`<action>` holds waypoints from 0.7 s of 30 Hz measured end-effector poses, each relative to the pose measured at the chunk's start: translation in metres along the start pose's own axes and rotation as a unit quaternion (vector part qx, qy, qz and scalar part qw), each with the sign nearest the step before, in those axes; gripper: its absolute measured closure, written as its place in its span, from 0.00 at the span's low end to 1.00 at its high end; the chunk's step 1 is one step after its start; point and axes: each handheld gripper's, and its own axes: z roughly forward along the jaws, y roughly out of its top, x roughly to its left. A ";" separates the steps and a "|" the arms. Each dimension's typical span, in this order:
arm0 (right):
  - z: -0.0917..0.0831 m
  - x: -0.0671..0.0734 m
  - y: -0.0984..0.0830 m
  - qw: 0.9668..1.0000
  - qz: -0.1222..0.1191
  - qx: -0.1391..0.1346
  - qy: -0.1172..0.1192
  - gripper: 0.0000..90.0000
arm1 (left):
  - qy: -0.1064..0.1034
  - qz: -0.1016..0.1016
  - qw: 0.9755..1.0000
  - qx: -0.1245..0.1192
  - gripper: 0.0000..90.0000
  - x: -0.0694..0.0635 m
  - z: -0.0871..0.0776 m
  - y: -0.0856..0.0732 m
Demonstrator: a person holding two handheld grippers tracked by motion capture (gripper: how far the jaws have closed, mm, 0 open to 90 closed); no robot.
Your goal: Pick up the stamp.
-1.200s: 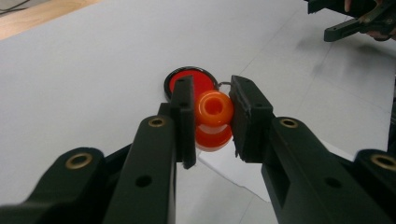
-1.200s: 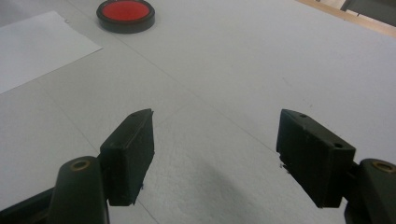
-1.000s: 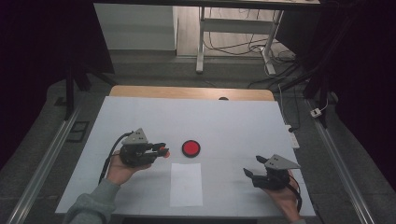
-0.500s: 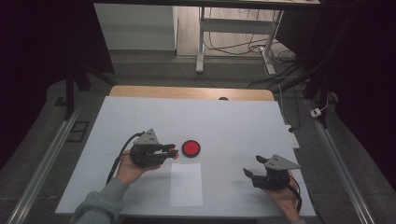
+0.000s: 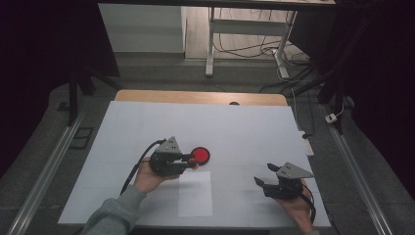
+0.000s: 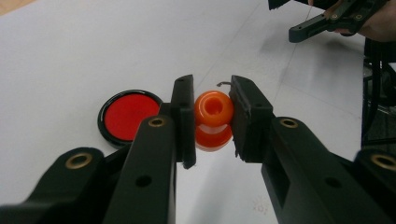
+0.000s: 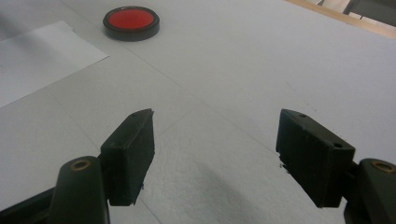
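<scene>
My left gripper [image 6: 212, 116] is shut on a small orange knob-shaped piece [image 6: 213, 112], pinched between its two black pads. In the high view the left gripper [image 5: 188, 159] hovers just left of a round red disc with a black rim [image 5: 200, 155]; the disc [image 6: 129, 114] lies on the table to the left of the jaws in the left gripper view. My right gripper [image 5: 262, 177] rests low at the table's right front, jaws wide apart with nothing between them [image 7: 215, 144]. The red disc [image 7: 131, 21] lies far off at the top left of the right gripper view.
A white sheet of paper [image 5: 195, 193] lies on the pale table top [image 5: 244, 132] in front of the disc, between the hands. A wooden edge [image 5: 200, 97] runs along the table's far side. Metal rails flank the table left and right.
My left gripper has moved rightward with the orange piece, closing up on the red disc. The right gripper has stayed where it was.
</scene>
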 end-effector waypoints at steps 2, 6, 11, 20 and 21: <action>0.000 0.000 0.000 1.000 -0.001 0.002 0.000 0.30 | -0.003 0.001 1.000 0.001 0.80 -0.001 0.003 0.001; 0.000 0.000 0.000 1.000 -0.004 0.004 0.000 0.30 | -0.006 0.004 1.000 0.004 0.80 -0.003 0.007 0.003; 0.000 0.000 0.000 1.000 -0.002 0.001 0.000 0.30 | -0.008 0.007 1.000 0.005 0.80 -0.006 0.010 0.004; 0.000 0.001 0.000 1.000 -0.001 0.001 0.000 0.31 | -0.008 0.007 1.000 0.005 0.80 -0.006 0.011 0.004; 0.000 0.001 0.000 1.000 -0.001 0.001 0.000 0.31 | -0.008 0.007 1.000 0.006 0.80 -0.006 0.011 0.004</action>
